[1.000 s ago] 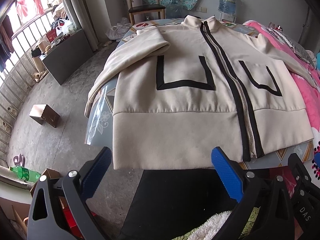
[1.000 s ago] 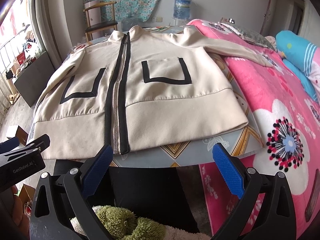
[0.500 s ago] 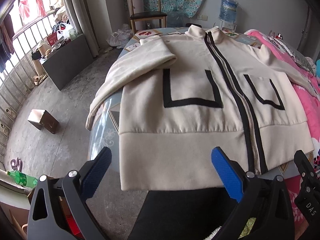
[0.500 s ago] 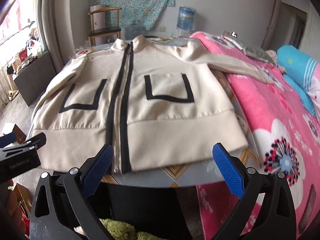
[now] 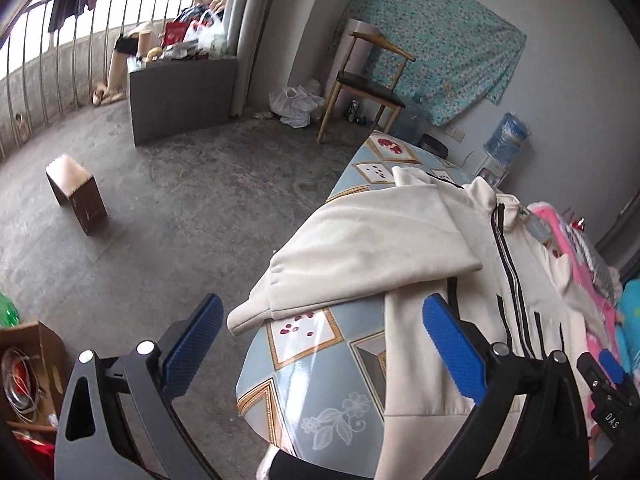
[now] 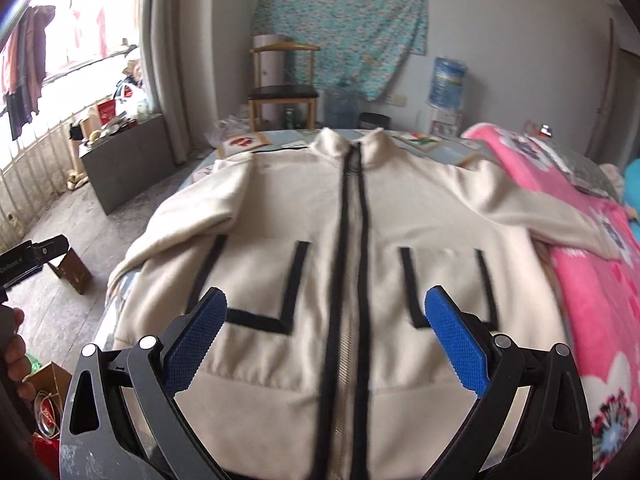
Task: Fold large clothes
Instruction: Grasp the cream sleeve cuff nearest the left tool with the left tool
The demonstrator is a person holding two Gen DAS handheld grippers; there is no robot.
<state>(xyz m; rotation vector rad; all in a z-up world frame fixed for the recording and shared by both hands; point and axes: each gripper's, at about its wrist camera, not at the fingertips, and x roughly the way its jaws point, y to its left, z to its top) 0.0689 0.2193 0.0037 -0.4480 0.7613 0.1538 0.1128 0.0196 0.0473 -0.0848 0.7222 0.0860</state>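
The cream jacket [image 6: 352,264] lay spread front-up on the patterned table [image 5: 320,360], zipped, with black trim along the zip and around both chest pockets. In the right wrist view it filled the middle of the frame, collar toward the top centre and hem running under the bottom edge. One sleeve [image 6: 552,216] stretched toward the right of the frame onto the pink blanket [image 6: 600,300]; the other sleeve [image 5: 360,252] was folded over at the left, its cuff hanging past the table edge in the centre of the left wrist view.

The right gripper [image 6: 326,340] hung above the lower part of the jacket, jaws spread wide and holding nothing, the zip running up between its blue pads [image 6: 456,344]. Whether the pads touched the cloth I could not tell.

The left gripper [image 5: 320,356] also stood spread and empty. In its view the folded sleeve and cuff lay just above and between the fingers, the bare table corner showing in the gap. The left pad [image 5: 192,352] sat against the concrete floor [image 5: 160,220] beyond the table edge, the right pad [image 5: 456,348] over the jacket's side edge at lower right.

A wooden chair [image 6: 284,88] stood at upper centre before a floral cloth [image 6: 344,20] on the wall, and a small brown box [image 5: 76,192] sat on the floor at the left
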